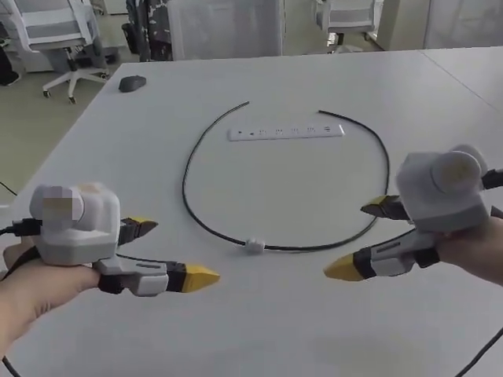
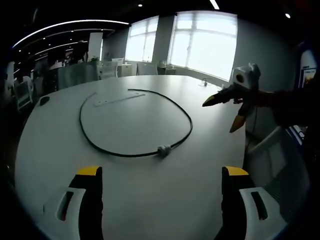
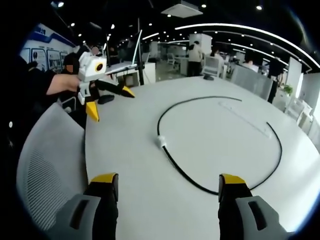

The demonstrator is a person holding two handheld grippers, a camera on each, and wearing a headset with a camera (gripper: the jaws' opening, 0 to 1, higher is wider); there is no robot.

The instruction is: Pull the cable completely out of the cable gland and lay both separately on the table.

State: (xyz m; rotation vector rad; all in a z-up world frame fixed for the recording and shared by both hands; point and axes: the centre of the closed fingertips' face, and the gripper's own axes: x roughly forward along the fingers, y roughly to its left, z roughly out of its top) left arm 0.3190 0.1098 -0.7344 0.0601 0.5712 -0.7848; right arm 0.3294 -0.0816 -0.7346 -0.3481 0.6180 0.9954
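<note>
Cable [image 1: 184, 182] lies in an open loop on the table [image 1: 275, 322], with the cable gland [image 1: 253, 245] threaded on it at the near bend. Gland sits between the two grippers, ahead of both jaw pairs, touching neither. Left gripper [image 1: 185, 250]: jaws spread wide, nothing held, above the table. Right gripper [image 1: 345, 239]: same, wide and empty. Power strip [image 1: 286, 132] inside the loop, beyond both grippers. Mouse [image 1: 132, 82] far past the left gripper.
</note>
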